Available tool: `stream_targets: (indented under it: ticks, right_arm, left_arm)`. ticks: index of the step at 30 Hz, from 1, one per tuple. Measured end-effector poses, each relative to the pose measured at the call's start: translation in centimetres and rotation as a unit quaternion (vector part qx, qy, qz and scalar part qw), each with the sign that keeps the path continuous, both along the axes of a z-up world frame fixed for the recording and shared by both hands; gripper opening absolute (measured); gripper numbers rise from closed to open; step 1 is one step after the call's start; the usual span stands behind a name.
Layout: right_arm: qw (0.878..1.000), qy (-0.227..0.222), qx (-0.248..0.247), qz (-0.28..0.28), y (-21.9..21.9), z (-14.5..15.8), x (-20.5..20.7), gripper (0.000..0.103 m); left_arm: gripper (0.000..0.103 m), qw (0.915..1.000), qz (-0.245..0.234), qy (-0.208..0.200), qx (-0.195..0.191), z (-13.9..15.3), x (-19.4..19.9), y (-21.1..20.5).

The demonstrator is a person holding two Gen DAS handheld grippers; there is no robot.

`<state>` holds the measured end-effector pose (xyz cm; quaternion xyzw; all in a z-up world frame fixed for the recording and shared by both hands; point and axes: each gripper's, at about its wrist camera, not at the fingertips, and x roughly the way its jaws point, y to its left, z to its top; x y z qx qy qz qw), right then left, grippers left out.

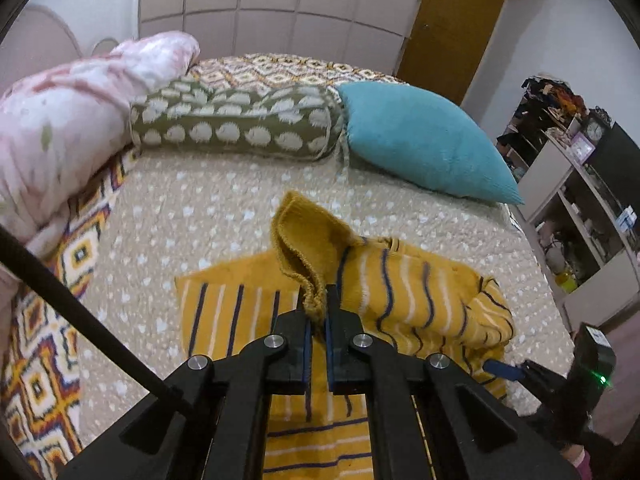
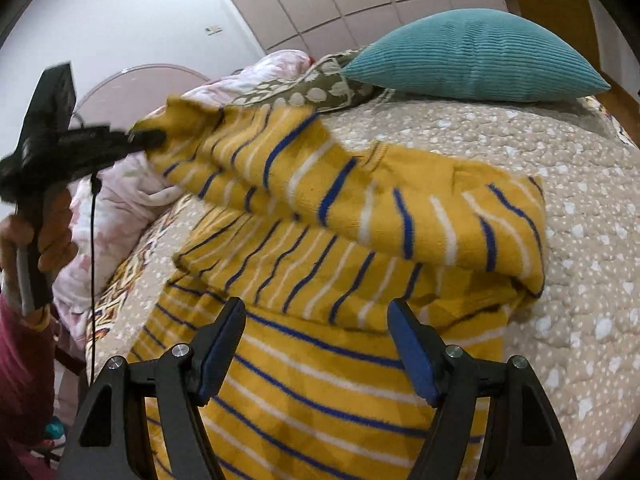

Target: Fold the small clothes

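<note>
A mustard-yellow sweater (image 1: pixel 404 284) with blue and white stripes lies on the bed. My left gripper (image 1: pixel 316 304) is shut on its sleeve cuff (image 1: pixel 304 240) and holds the sleeve lifted above the sweater's body. In the right wrist view that same left gripper (image 2: pixel 154 139) shows at the upper left, pinching the raised sleeve (image 2: pixel 320 184). My right gripper (image 2: pixel 316 320) hangs open just above the sweater's body (image 2: pixel 320 392), with nothing between its blue pads (image 2: pixel 412 350).
The bed's beige dotted quilt (image 1: pixel 192 216) carries a teal cushion (image 1: pixel 424 140), a green bolster (image 1: pixel 236 124) and a pink floral duvet (image 1: pixel 60 120) along its far side. A shelf unit (image 1: pixel 580 208) stands right of the bed. A person's hand (image 2: pixel 44 236) grips the left tool.
</note>
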<state>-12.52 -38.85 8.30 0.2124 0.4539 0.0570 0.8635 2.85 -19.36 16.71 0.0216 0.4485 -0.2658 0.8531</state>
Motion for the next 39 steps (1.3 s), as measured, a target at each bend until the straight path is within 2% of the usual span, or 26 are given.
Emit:
stream_targets:
  ticks: [4,6,8,9,12,14,16,18,20,22,24,25,27,29,32,33,37,39]
  right_arm:
    - [1.0,0.018,0.002,0.008,0.0,-1.1,1.5,0.078]
    - [0.999,0.003,0.032,0.005,-0.2,-1.4,1.9,0.078]
    - [0.997,-0.024,0.069,-0.028,-0.9,-1.4,1.9,0.08]
    - [0.993,-0.04,0.095,-0.049,-1.6,-1.5,1.7,0.085]
    - [0.972,-0.085,0.179,-0.122,-4.3,-2.4,0.8,0.09]
    - [0.952,-0.105,0.233,-0.171,-6.1,-3.5,0.2,0.09]
    - [0.93,-0.114,0.279,-0.212,-7.5,-4.7,-0.1,0.09]
    - [0.915,-0.097,0.311,-0.236,-8.6,-4.8,-0.1,0.09]
    - [0.916,-0.101,0.312,-0.229,-9.3,-2.9,-0.3,0.09]
    - [0.919,-0.134,0.288,-0.233,-10.7,0.5,-1.7,0.09]
    - [0.911,-0.163,0.282,-0.251,-12.3,2.7,-3.6,0.091]
    - [0.907,-0.177,0.262,-0.279,-13.4,3.8,-5.2,0.094]
    - [0.904,-0.167,0.239,-0.313,-14.6,4.7,-7.2,0.097]
    - [0.902,-0.16,0.249,-0.315,-14.9,4.6,-8.7,0.097]
    - [0.919,-0.13,0.252,-0.275,-12.8,3.8,-8.2,0.097]
    - [0.924,-0.122,0.264,-0.247,-11.6,3.4,-7.7,0.097]
    - [0.925,-0.106,0.322,-0.169,-6.7,1.1,-4.9,0.097]
    - [0.93,-0.09,0.312,-0.173,-5.0,-0.3,-2.2,0.097]
  left_arm:
    - [0.005,0.9997,-0.004,0.003,-0.026,1.3,-0.5,0.5]
    - [0.005,0.9989,-0.009,-0.005,-0.047,3.4,-1.2,0.5]
    - [0.005,0.9982,-0.007,-0.021,-0.055,5.2,-1.7,0.6]
    - [0.005,0.9979,-0.005,-0.026,-0.06,6.0,-1.8,0.7]
    - [0.005,0.996,0.005,-0.034,-0.083,7.9,-2.0,1.2]
    - [0.005,0.9958,0.005,-0.038,-0.082,8.5,-2.0,1.0]
    - [0.005,0.9965,0.006,-0.038,-0.074,8.6,-1.9,0.4]
    - [0.005,0.9972,0.016,-0.052,-0.052,8.5,-1.5,-0.2]
    - [0.005,0.9973,0.024,-0.048,-0.05,8.1,-0.8,-0.2]
    - [0.005,0.9973,0.026,-0.026,-0.064,7.2,-0.2,0.0]
    - [0.005,0.9975,0.026,-0.028,-0.059,6.4,-0.5,-0.1]
    - [0.005,0.9978,0.022,-0.026,-0.058,5.9,-0.6,-0.3]
    - [0.005,0.9982,0.01,-0.011,-0.059,4.9,-0.7,-0.9]
    - [0.005,0.9987,0.004,-0.007,-0.051,4.2,-0.8,-1.6]
    - [0.005,0.9987,0.004,-0.01,-0.05,4.3,-1.1,-1.8]
    - [0.005,0.9986,0.004,-0.013,-0.051,4.6,-1.2,-1.7]
    - [0.005,0.9978,0.011,-0.024,-0.061,6.1,-1.4,-0.9]
    - [0.005,0.9974,0.017,-0.034,-0.061,6.7,-1.5,-0.4]
